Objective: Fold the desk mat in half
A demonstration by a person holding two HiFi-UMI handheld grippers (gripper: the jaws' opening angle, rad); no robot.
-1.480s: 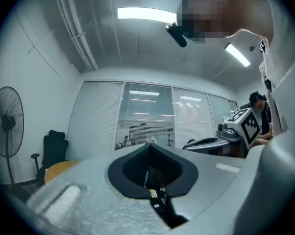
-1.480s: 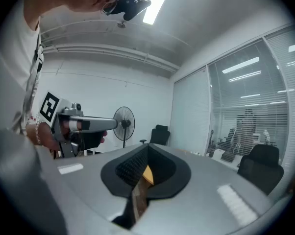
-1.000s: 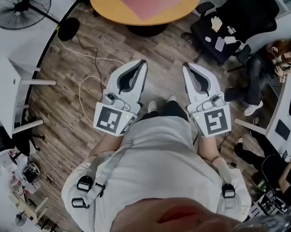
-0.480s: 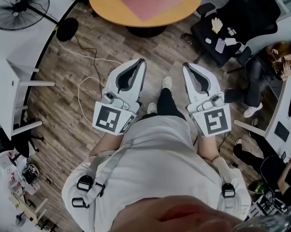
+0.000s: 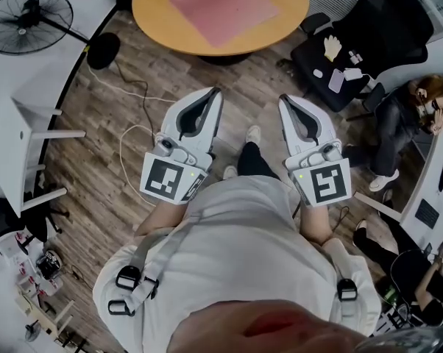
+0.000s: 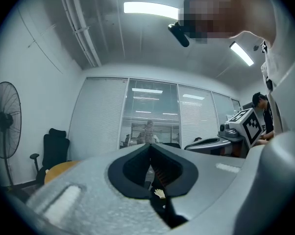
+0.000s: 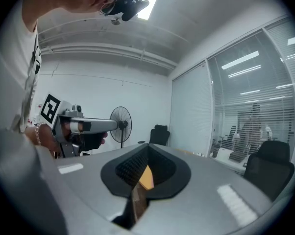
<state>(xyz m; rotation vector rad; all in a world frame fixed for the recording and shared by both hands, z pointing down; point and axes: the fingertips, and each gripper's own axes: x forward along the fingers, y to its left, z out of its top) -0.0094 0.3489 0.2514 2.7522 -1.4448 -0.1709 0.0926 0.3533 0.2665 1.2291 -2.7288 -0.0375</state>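
Left claw [image 5: 215, 93] and right claw [image 5: 284, 99], each with jaws together and empty, are held side by side over the wooden floor [image 5: 111, 182]. The pink desk mat [image 5: 223, 9] lies flat on the round bench [image 5: 151, 13], well ahead of both.

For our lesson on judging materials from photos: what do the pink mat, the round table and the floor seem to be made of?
Pink mat: probably soft leatherette or felt, since it lies flat and matte with no glare.
Round table: smooth orange-toned wood or laminate with an even surface.
Floor: wood or wood-look planks, with grain and seams showing.
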